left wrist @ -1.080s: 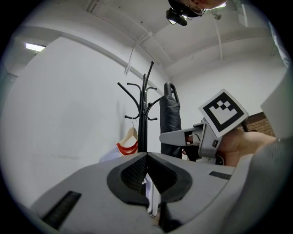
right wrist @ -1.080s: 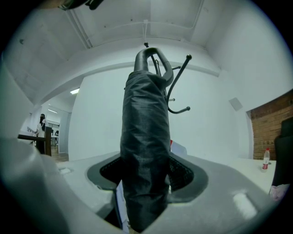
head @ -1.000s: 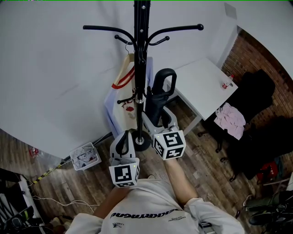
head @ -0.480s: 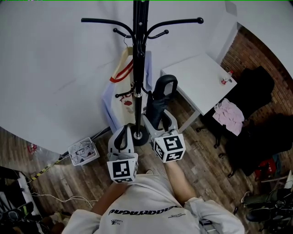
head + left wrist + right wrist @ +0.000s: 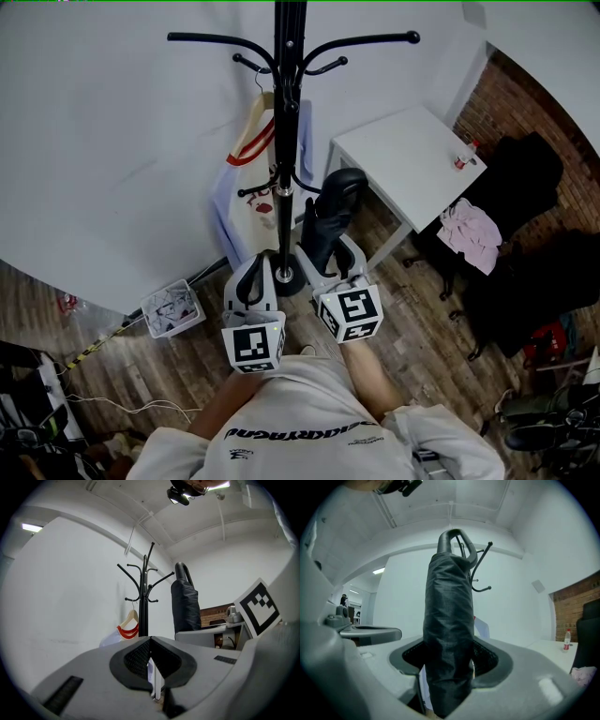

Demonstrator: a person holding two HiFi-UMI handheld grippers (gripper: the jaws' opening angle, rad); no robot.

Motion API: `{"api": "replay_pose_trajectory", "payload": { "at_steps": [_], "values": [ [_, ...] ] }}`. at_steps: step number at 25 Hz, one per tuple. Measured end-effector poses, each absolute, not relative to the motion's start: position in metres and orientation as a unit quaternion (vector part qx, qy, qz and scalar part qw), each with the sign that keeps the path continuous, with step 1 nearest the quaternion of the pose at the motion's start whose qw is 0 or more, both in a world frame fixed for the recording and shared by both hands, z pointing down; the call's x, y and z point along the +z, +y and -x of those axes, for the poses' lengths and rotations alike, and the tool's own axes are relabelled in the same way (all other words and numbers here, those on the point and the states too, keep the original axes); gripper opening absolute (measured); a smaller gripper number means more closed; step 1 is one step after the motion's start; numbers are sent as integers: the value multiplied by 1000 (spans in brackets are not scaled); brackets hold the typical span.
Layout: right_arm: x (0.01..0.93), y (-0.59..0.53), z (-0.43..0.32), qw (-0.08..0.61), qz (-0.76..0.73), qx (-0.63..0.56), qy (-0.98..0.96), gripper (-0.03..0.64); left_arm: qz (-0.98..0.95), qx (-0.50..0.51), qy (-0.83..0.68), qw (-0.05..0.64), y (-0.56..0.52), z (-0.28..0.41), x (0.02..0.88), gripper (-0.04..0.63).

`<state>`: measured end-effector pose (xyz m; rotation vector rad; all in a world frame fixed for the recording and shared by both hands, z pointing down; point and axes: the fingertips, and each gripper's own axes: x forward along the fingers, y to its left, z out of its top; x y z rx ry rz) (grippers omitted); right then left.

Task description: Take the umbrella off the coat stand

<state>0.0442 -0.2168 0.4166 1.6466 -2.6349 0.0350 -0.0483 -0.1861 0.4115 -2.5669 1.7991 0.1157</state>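
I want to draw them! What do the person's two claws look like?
The left claw and right claw are smooth grey shells with black ribbed pads. Each carries a white cube printed with black squares. The person wears a pale top with dark lettering.

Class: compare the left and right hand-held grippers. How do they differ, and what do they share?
The left hand-held gripper has its jaws shut on nothing; the right hand-held gripper clamps the folded black umbrella. The left faces the coat stand; the right sits to its right. Both carry marker cubes.
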Motion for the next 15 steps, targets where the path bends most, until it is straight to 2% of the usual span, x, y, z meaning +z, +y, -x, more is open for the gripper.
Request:
{"api": "replay_pose_trajectory", "payload": {
  "at_steps": [15],
  "values": [
    [430, -212, -38, 26, -529, 15, -848, 273, 820, 36, 571, -6, -193, 50, 418, -3]
  ]
}}
